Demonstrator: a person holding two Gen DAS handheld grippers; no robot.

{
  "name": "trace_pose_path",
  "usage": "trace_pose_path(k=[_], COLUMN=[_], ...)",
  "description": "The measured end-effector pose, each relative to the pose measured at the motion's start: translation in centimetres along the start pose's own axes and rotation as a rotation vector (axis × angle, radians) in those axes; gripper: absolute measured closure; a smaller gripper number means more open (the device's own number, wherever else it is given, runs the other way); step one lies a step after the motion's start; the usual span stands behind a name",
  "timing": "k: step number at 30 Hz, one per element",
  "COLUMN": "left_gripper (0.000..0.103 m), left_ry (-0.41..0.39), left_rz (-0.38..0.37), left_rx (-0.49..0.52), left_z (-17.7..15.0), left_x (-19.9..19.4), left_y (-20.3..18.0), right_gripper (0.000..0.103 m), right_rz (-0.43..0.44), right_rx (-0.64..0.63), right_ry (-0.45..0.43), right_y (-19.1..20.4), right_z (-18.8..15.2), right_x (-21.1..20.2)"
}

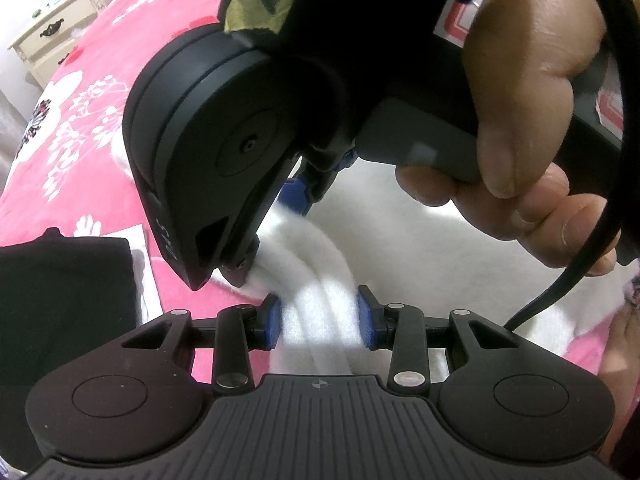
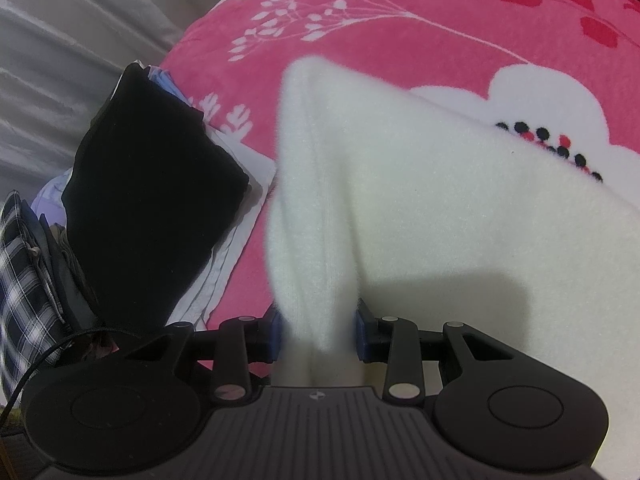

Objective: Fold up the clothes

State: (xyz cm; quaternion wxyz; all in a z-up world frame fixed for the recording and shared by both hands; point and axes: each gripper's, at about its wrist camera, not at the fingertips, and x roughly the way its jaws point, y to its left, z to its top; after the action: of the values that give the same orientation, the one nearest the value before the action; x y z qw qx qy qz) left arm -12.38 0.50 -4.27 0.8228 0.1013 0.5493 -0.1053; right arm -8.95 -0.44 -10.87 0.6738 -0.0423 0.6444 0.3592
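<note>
A white fluffy garment (image 1: 440, 232) lies on the pink flowered bedspread (image 1: 92, 128). In the left wrist view my left gripper (image 1: 320, 320) has its blue pads on both sides of a bunched fold of the garment, pressing it. The right gripper's body (image 1: 224, 140), held by a hand (image 1: 532, 112), is just ahead with its fingers on the same fold. In the right wrist view my right gripper (image 2: 318, 334) is shut on a thick fold of the white garment (image 2: 440, 208), which spreads to the right.
A stack of folded clothes topped by a black piece (image 2: 152, 200) sits left of the garment, also in the left wrist view (image 1: 64, 304). A plaid cloth (image 2: 24, 272) lies beside it. A cream nightstand (image 1: 56, 28) stands beyond the bed. A grey curtain (image 2: 60, 40) hangs behind.
</note>
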Motion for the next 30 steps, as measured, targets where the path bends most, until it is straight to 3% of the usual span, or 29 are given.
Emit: trace_pose_path(k=[30], left_gripper=[0.067], left_ry=[0.014], left_rz=[0.009], left_rx=[0.0], left_z=[0.3], left_x=[-0.61], left_y=[0.25], right_gripper=[0.065], right_rz=[-0.001], right_rx=[0.002], right_ry=[0.011], right_y=[0.11], right_z=[0.25], right_x=[0.37])
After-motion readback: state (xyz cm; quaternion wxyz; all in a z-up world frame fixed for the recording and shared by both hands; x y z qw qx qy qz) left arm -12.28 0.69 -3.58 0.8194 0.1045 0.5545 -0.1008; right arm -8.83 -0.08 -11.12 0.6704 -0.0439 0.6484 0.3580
